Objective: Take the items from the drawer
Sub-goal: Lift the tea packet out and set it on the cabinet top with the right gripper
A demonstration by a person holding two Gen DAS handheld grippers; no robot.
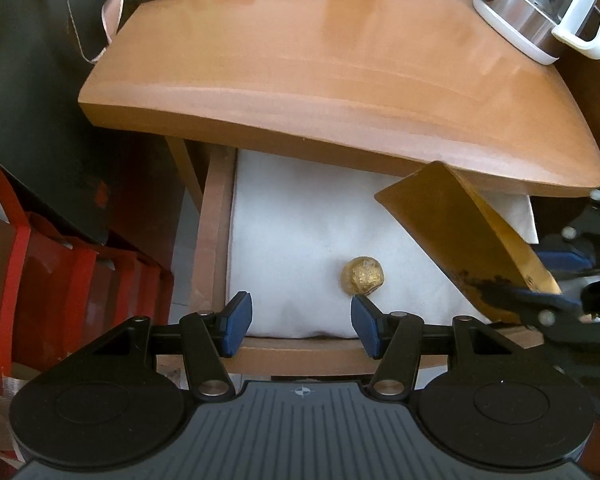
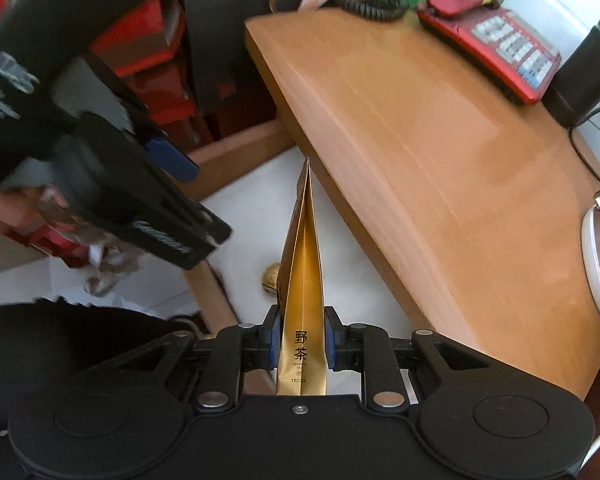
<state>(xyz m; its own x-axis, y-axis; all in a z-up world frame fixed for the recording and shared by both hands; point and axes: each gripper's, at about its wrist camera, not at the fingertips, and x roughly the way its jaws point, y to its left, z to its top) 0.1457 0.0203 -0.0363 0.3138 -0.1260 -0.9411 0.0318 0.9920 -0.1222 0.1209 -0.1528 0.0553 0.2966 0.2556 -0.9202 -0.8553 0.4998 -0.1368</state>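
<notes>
The drawer (image 1: 210, 240) stands pulled out under the wooden table top, lined with white cloth (image 1: 300, 240). A small gold foil-wrapped ball (image 1: 363, 275) lies on the cloth, just ahead of my left gripper's right fingertip. My left gripper (image 1: 302, 320) is open and empty above the drawer's front edge. My right gripper (image 2: 302, 336) is shut on a gold tea packet (image 2: 302, 280) and holds it up on edge over the drawer; the packet also shows in the left wrist view (image 1: 460, 232). The ball (image 2: 271, 278) shows partly behind the packet.
The wooden table top (image 1: 340, 60) overhangs the drawer. On it stand a kettle (image 1: 540, 4), a red telephone (image 2: 488, 36) with a coiled cord and a black box (image 2: 584, 76). Red boxes (image 1: 60, 280) and a dark bag (image 1: 40, 100) are left of the drawer.
</notes>
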